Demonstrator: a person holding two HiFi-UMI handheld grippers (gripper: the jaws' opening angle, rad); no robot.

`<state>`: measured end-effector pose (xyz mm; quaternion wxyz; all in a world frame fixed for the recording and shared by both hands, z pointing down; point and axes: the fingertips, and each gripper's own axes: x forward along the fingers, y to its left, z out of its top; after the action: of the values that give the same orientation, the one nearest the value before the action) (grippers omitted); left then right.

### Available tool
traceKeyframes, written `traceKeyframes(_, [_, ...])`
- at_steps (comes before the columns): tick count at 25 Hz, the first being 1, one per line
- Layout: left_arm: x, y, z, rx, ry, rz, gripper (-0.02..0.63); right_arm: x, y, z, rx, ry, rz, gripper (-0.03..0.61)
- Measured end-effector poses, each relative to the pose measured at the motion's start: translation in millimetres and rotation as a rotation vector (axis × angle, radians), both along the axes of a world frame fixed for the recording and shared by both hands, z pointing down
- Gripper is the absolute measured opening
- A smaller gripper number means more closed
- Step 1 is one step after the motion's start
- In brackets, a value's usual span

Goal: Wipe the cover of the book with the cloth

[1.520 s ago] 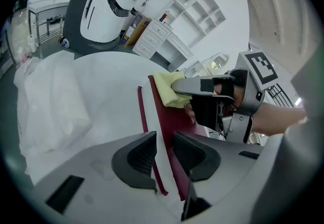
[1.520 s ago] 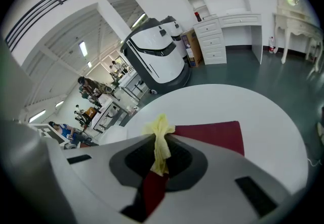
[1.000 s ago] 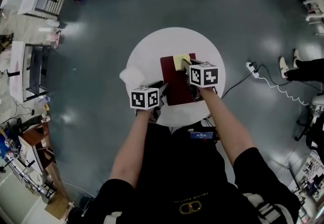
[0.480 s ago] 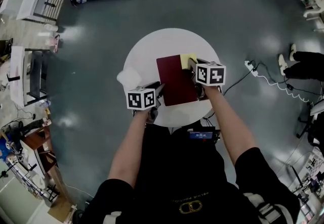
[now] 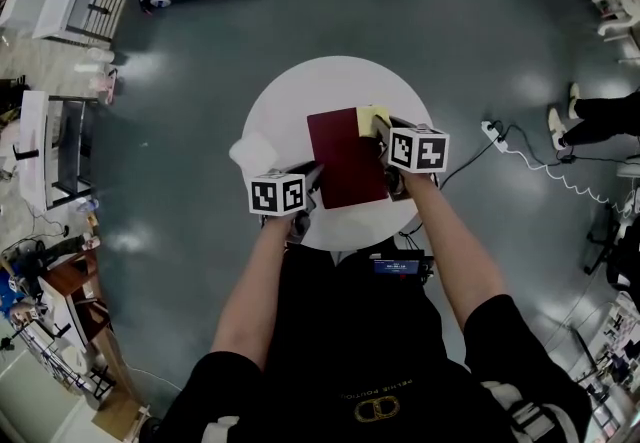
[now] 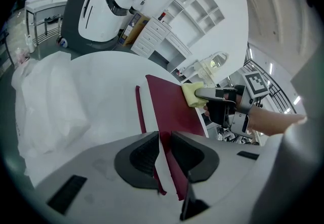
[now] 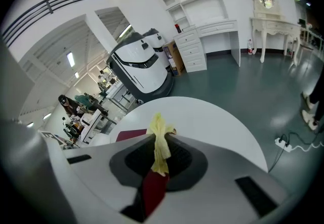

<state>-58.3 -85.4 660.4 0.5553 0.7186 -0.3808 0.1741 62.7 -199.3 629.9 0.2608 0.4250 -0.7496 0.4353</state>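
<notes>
The dark red book [image 5: 345, 156] lies near the middle of the round white surface [image 5: 300, 96]. The left gripper [image 6: 164, 153] has just been closing its jaws and clamps the book's near left corner, with cover and pages between the pads. The right gripper [image 7: 161, 154] is pinched tight on the yellow cloth [image 7: 160, 137], which sits at the book's far right corner. A crumpled white bag [image 5: 255, 149] lies just left of the book.
</notes>
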Motion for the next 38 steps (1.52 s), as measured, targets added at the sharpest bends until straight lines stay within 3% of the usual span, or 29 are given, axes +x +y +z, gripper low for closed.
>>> traceKeyframes(7, [2.9,-0.4,-1.7,-0.005,0.015,-0.011,0.069,-36.1,6.0,-16.3,0.017,-0.070,-0.073,0.086])
traceKeyframes(19, [5.6,-2.1,-2.6,-0.007,0.035,-0.017,0.069,-92.5,34.8,-12.6,-0.043,-0.153,-0.150,0.086])
traceKeyframes(29, [3.2,-2.9,-2.5,-0.013,0.037,-0.017,0.069,-114.4,57.1,3.1,-0.093,-0.163,-0.177,0.086])
traceKeyframes(38, [1.7,-2.8,-4.4,-0.010,0.037,-0.017,0.069,-107.3,60.0,15.3,-0.083,-0.092,-0.190,0.086])
